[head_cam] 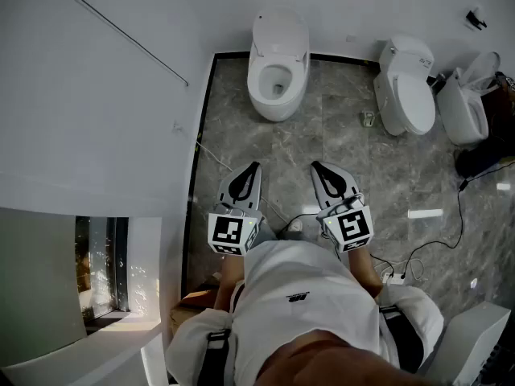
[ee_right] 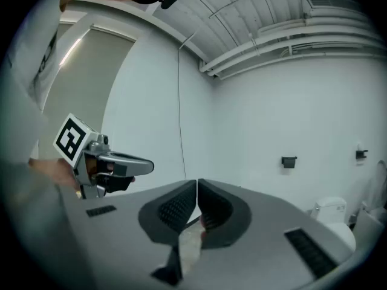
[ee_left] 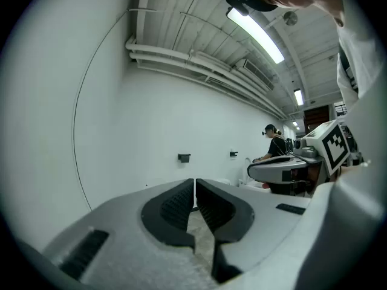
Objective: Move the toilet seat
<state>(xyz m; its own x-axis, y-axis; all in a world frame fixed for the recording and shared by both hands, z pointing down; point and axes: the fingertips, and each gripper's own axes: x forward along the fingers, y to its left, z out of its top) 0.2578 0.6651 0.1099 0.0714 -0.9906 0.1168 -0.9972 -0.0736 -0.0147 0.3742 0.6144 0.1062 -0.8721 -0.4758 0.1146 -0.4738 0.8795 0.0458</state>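
white shirt [head_cam: 298, 304] nearest, then left gripper [head_cam: 255, 169] and right gripper [head_cam: 316, 168], jaws pressed together on nothing; toilet seat [head_cam: 261, 72] lies well ahead at the floor's [head_cam: 322, 139] far edge, and arriving closed i'd likely bump, not grip, it.

I find the room brightly and evenly lit; the strip lamp [ee_left: 255, 35] blows out to white. A glare patch sits on the polished floor [head_cam: 424, 213]. Both my gripper views bow at the edges, black in the corners.
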